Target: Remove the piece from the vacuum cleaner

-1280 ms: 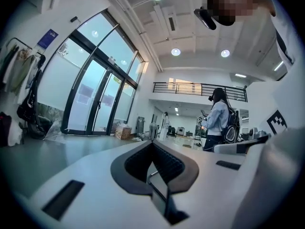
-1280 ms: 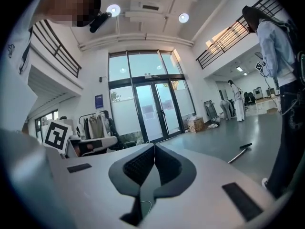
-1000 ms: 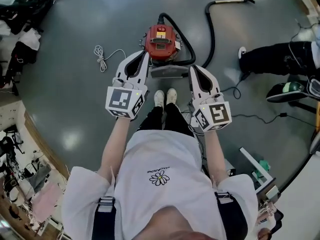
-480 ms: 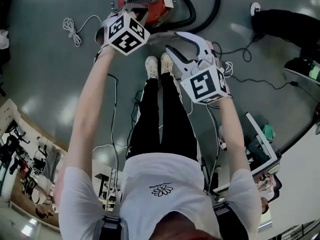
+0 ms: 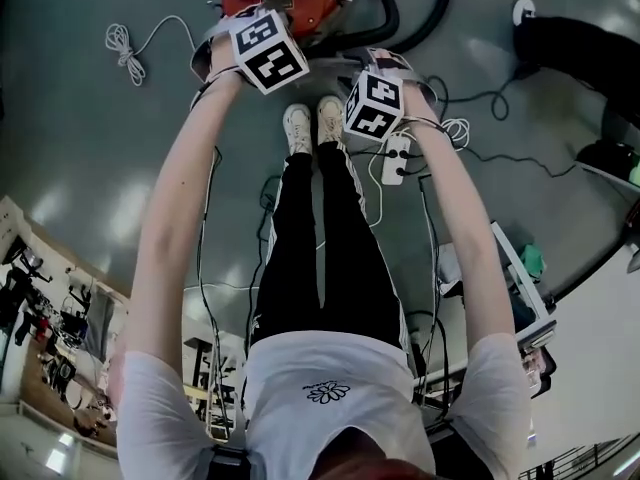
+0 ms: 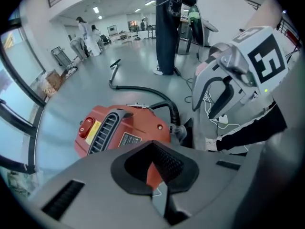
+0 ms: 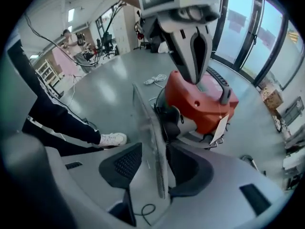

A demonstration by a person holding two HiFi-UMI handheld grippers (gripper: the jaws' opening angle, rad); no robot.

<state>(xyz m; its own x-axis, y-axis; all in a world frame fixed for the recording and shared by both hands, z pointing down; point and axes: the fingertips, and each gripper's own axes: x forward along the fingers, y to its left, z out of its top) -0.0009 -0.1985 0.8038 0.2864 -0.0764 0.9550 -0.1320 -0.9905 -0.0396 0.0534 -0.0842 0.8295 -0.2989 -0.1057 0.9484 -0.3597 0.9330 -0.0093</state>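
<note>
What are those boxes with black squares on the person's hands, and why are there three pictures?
A person stands on a grey floor with a grabbing tool, called a gripper, in each hand. The boxes are part of those tools. One picture comes from a camera on the person's head, looking down past the shoes. The other two come from a camera riding on each gripper, looking along its two jaws. On the floor are a red vacuum with a black hose, a coiled white cord and a power strip. The left gripper looks closed, with its tips on the vacuum's top. The right gripper pinches a thin flat piece beside the vacuum.
</note>
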